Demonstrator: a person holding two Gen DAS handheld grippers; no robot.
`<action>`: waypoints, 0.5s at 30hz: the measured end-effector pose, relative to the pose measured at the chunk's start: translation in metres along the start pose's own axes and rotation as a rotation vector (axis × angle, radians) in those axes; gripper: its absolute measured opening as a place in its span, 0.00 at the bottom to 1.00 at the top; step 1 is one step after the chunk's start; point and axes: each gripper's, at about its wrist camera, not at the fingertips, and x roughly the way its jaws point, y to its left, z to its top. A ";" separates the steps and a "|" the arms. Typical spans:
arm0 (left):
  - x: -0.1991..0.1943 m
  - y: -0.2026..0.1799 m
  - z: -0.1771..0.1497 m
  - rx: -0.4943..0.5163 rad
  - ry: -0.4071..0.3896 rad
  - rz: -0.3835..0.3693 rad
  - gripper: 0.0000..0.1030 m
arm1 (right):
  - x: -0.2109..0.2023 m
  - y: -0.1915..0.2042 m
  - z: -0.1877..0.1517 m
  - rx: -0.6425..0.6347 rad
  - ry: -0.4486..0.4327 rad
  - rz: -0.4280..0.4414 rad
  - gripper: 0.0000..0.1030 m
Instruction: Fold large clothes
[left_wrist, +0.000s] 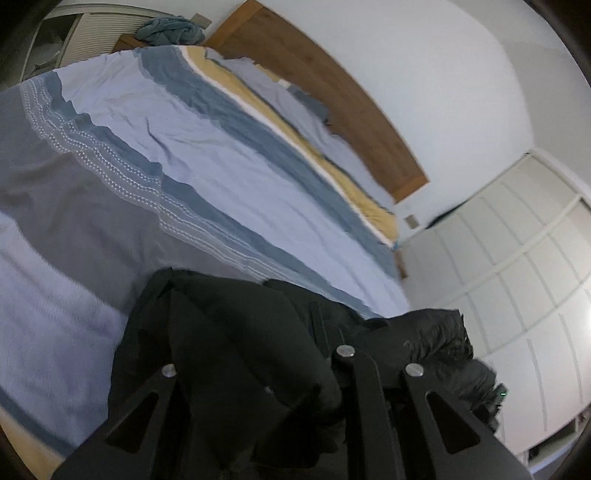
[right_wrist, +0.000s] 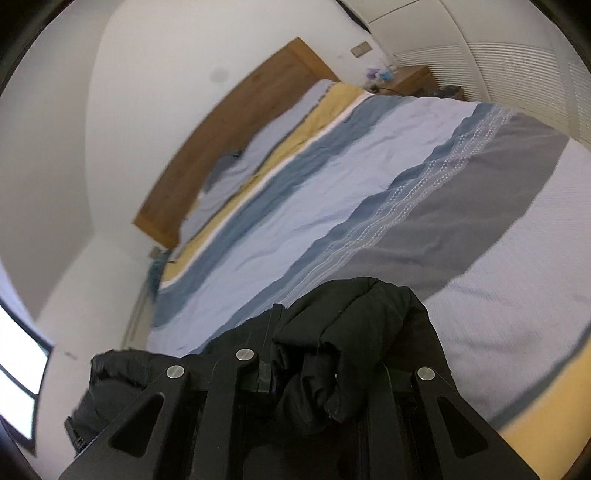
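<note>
Black jacket (left_wrist: 236, 332): bunched, held up above the striped bed cover (left_wrist: 229, 173), near its foot end. My left gripper (left_wrist: 258, 373) is clamped on one fold; my right gripper (right_wrist: 317, 369) is clamped on another puffy fold (right_wrist: 332, 350). Wooden headboard (right_wrist: 221, 147): beyond the bed cover, against the wall.

Black padded jacket (left_wrist: 236, 332) (right_wrist: 351, 332) bunched, lifted above striped bed, draped over both tools.
</note>
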 end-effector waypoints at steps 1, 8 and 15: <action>0.018 0.007 0.006 -0.003 0.006 0.024 0.17 | 0.011 0.001 0.002 -0.004 0.003 -0.012 0.17; 0.099 0.047 0.010 -0.022 0.034 0.086 0.17 | 0.093 -0.003 0.003 -0.084 0.044 -0.124 0.18; 0.133 0.064 0.010 -0.017 0.056 0.067 0.18 | 0.139 -0.018 -0.005 -0.091 0.097 -0.146 0.24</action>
